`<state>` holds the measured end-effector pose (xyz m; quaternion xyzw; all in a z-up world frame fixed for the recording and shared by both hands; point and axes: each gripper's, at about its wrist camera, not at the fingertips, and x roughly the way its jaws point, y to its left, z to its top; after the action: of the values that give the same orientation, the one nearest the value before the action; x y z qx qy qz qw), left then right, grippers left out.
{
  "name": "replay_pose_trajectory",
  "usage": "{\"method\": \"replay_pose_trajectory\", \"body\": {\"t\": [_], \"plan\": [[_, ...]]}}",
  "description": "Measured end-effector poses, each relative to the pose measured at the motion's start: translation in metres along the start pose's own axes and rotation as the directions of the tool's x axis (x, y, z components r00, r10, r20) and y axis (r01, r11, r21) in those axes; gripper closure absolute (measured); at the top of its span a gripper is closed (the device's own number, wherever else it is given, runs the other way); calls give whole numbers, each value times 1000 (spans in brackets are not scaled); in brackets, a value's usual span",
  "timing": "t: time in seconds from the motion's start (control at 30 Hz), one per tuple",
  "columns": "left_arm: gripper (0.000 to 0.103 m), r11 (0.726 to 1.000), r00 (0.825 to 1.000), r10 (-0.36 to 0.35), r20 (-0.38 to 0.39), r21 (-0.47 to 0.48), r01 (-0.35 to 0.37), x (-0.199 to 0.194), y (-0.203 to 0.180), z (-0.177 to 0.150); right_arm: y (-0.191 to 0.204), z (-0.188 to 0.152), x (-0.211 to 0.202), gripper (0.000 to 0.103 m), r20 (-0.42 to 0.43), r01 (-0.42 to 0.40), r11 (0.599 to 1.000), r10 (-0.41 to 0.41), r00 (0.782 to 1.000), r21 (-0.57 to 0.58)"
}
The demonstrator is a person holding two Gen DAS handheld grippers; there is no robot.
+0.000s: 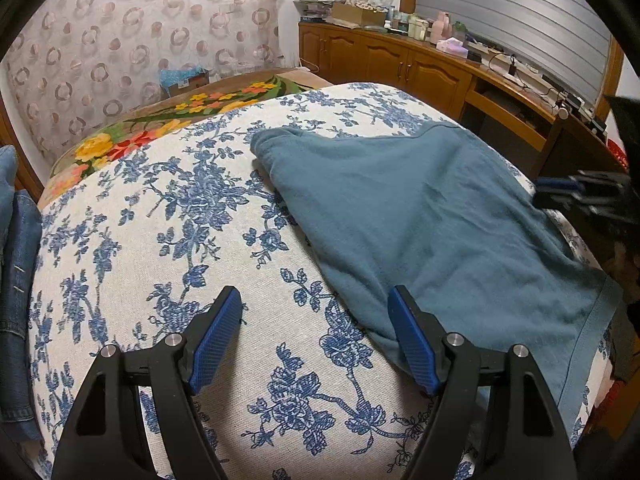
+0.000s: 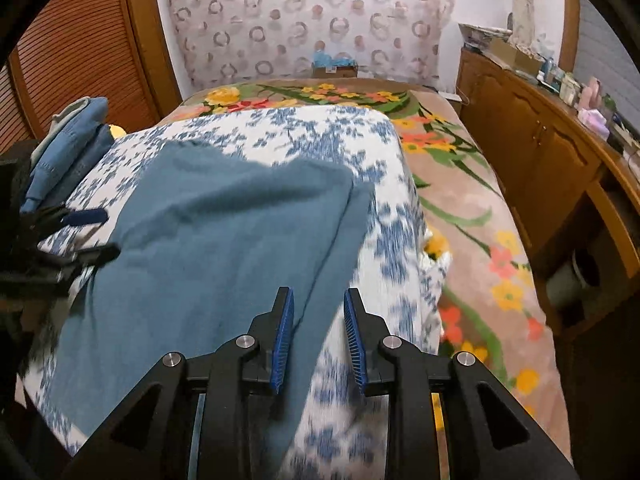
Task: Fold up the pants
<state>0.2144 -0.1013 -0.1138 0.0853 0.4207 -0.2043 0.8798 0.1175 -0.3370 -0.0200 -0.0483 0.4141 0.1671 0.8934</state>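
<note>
Lying folded on floral cloth (image 1: 168,240), teal pants (image 1: 420,220), right edge seemingly overhanging

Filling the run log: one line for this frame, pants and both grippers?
pants: teal, folded, flat on floral cloth | left gripper: open, empty, at pants' edge | right gripper: part open, empty, over pants' edge

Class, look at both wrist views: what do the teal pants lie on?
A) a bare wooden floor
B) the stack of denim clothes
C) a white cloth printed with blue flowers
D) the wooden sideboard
C: the teal pants are spread flat on the white cloth with blue flowers that covers the bed.
</note>
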Motion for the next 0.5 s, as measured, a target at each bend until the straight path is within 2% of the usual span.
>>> {"method": "replay_pose_trajectory", "body": {"t": [0.07,0.27,0.5], "plan": [[27,1000,1000,17,10,-3,-17,-5,-3,-1,0,-7,-11,76,1,4,1000,-4,1000,7],[26,999,998,-42,51,10,41,-38,-25,-11,5,-30,-42,76,14,13,1000,-13,1000,20],[26,997,996,-73,46,41,71,-63,-50,-37,25,-54,-65,76,40,-12,1000,11,999,24]]}}
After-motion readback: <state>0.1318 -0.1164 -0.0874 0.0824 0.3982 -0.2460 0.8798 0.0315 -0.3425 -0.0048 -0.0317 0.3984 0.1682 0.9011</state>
